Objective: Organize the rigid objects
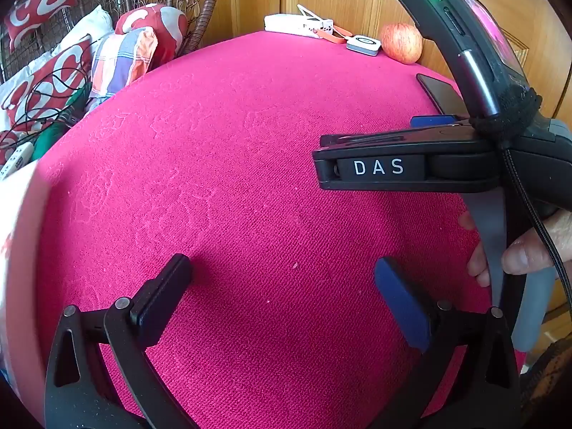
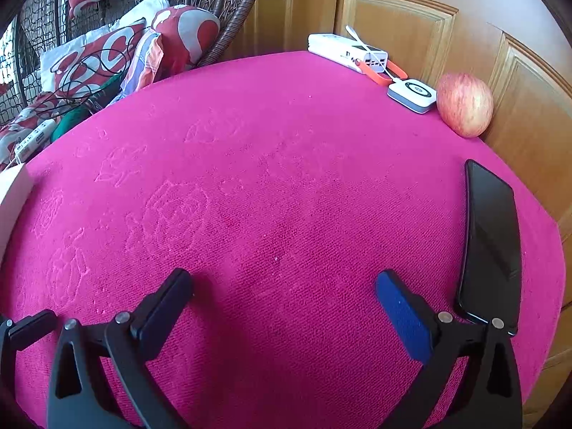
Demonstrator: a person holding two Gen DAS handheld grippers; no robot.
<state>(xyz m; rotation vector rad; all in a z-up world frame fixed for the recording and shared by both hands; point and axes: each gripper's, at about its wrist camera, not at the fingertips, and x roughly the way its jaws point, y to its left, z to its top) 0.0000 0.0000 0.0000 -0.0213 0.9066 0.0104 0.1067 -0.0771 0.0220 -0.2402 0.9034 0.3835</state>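
Over the pink table (image 2: 271, 186), both grippers, left gripper (image 1: 282, 293) and right gripper (image 2: 284, 296), are hovering with fingers apart and empty. The smartphone (image 2: 491, 243) is lying just beside the right gripper; the power bank (image 2: 343, 50), charger pad (image 2: 413, 94) and apple (image 2: 464, 105) are sitting along the far edge. Nothing is grasped yet, so the next move is probably reaching for the phone.

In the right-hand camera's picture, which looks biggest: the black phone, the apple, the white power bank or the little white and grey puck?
As they look in that view, largest first:
1. black phone, though it lies nearest the camera
2. white power bank
3. apple, close to the power bank, so unsure
4. white and grey puck
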